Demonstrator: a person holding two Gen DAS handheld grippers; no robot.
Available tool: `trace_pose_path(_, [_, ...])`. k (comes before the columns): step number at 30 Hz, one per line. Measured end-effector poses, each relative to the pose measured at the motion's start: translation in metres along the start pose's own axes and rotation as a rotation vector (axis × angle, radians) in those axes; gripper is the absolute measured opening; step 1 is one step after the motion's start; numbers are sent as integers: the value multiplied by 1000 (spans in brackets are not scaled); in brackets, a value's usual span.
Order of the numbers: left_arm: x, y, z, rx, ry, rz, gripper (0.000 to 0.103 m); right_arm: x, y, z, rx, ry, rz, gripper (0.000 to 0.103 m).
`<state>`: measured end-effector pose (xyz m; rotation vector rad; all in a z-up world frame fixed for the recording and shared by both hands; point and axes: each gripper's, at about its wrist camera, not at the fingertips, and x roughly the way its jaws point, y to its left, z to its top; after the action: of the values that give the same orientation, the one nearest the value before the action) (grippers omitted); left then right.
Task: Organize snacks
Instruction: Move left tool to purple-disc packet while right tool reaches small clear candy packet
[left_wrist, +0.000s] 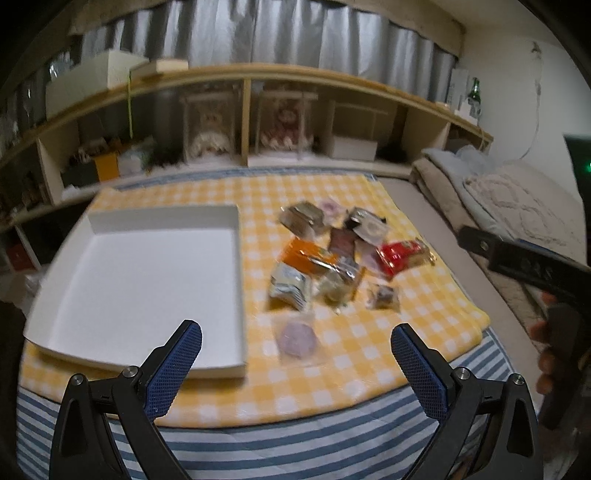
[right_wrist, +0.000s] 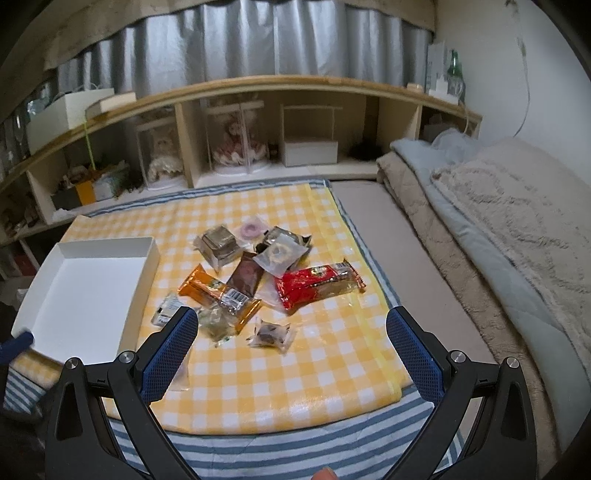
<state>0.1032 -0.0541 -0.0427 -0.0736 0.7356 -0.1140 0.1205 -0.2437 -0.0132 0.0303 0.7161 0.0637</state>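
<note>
A pile of wrapped snacks lies on the yellow checked cloth: a red packet, an orange bar, a brown bar, a small clear-wrapped sweet and a purple round one. An empty white box lid sits to their left. My left gripper hovers open over the cloth's near edge, between tray and purple sweet. My right gripper is open above the clear-wrapped sweet, holding nothing.
A low wooden shelf unit with dolls in cases and boxes runs along the back. Folded blankets lie on the mattress to the right. A striped blue sheet shows under the cloth. The right tool and a hand appear at the left view's edge.
</note>
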Motion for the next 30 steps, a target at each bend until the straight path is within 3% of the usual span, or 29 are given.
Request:
trace_pose_path(10, [72,-13,-11,-115,115,-39,93,79,-10,9,84,226,113,103])
trace_pose_path(14, [101,-12,-15,-146,156,-60,84,110,-18,6,142,324,185,102])
trace_pose_path(16, [113,-10,-17,-163,179,-71,81,125,-26,6,213,359,261,76])
trace_pose_path(18, [124,-7,-18,-180,194,-82,78,135,-29,7,263,387,312,66])
trace_pose_path(24, [149,-2,-19,-206,236,-102,65,168,-25,8,292,442,415,59])
trace_pose_path(30, [168,3,-20,-218,250,-66,61,193,-12,-3,207,529,405,59])
